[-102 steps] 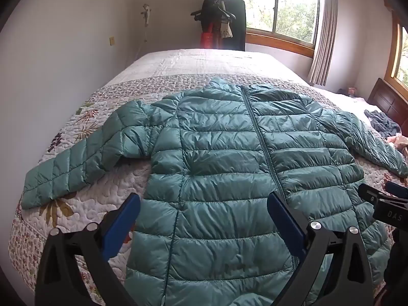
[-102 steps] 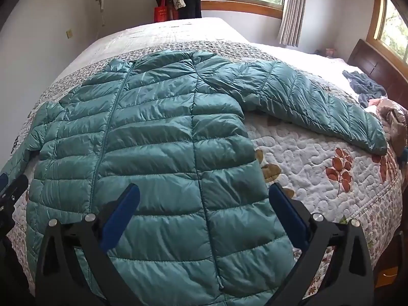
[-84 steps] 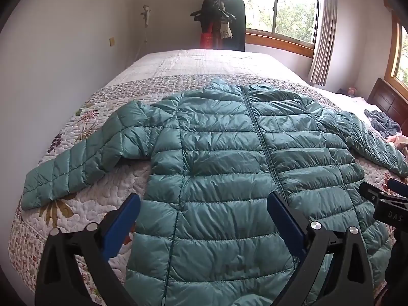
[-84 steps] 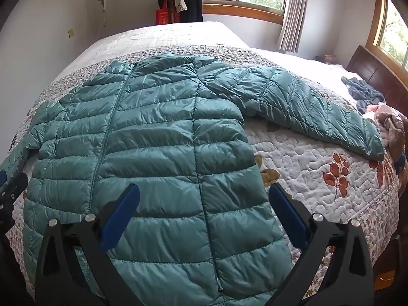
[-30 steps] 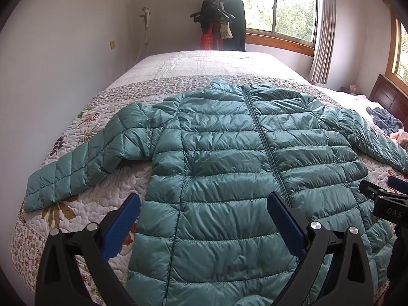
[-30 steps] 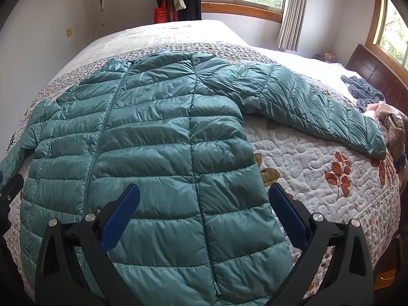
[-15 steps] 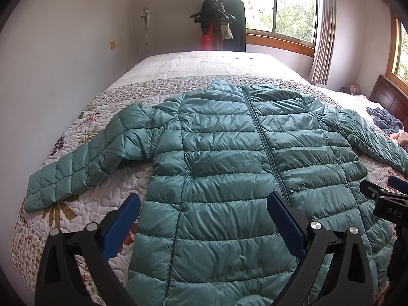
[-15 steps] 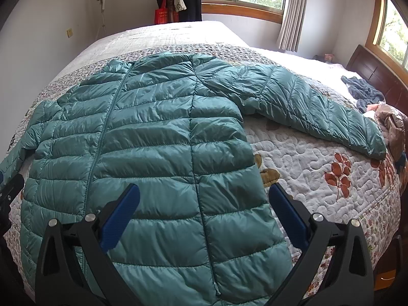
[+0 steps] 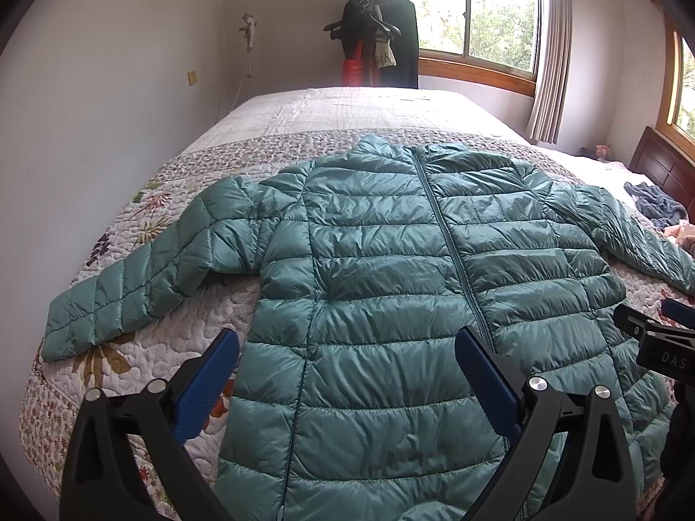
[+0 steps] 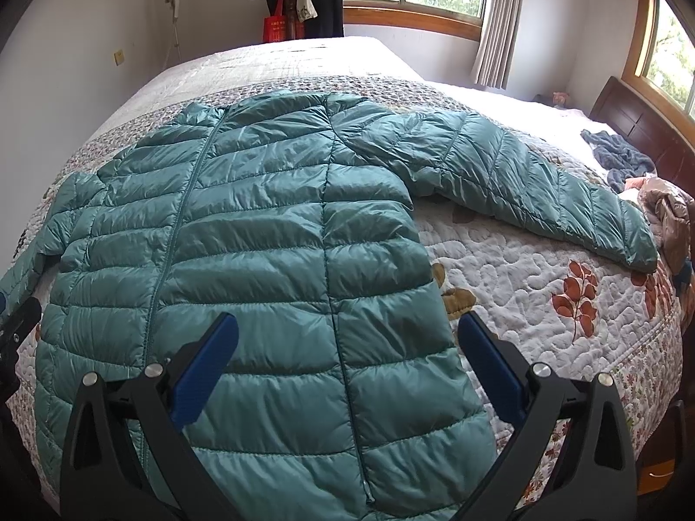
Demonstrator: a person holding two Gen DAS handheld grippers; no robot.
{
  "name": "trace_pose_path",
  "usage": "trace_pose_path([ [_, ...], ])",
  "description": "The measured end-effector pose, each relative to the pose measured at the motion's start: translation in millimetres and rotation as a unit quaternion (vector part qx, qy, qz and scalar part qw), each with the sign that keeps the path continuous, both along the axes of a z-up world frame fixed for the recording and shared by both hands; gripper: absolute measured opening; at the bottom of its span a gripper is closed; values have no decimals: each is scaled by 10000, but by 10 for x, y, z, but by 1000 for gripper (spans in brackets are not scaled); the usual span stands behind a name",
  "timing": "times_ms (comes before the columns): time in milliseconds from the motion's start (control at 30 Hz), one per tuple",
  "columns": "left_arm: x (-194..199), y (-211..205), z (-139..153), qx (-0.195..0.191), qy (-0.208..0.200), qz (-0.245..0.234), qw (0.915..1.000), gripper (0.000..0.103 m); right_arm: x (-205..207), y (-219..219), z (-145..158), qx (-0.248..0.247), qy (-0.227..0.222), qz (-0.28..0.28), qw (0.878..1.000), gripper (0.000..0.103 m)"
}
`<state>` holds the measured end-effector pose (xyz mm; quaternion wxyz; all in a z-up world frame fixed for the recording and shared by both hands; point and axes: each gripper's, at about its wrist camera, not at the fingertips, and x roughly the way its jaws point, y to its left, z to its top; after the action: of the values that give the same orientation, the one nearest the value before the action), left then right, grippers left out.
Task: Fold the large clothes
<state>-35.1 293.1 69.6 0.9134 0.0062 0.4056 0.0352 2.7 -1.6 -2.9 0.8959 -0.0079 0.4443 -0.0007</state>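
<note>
Teal down jacket (image 9: pixel 391 286) flat on quilted bedspread (image 10: pixel 543 269); likely light, puffy, slippery; grab sleeve cuffs (image 10: pixel 630 247) first; left gripper (image 9: pixel 347 369), right gripper (image 10: pixel 347 364) both agape, empty

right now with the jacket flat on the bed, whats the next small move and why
Probably bring the left gripper over to the cuff of the left sleeve. The jacket lies zipped and spread flat on the bed, both sleeves stick out sideways, and both grippers are open and hold nothing, so folding a sleeve across the body looks like the first step.
</note>
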Motion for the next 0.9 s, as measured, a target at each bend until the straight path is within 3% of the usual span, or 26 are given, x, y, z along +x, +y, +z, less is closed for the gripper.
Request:
trace_pose_path([
  [600, 215, -200, 78, -28, -84, -201, 9998, 99, 27, -163, 49, -16, -155, -96, 9998, 100],
  [767, 508, -407, 65, 25, -126, -367, 9992, 99, 171, -678, 137, 121, -252, -605, 9978, 100],
  [900, 743, -510, -25, -43, -112, -506, 9986, 99, 391, -1436, 216, 324, -340, -1209, 9915, 100],
])
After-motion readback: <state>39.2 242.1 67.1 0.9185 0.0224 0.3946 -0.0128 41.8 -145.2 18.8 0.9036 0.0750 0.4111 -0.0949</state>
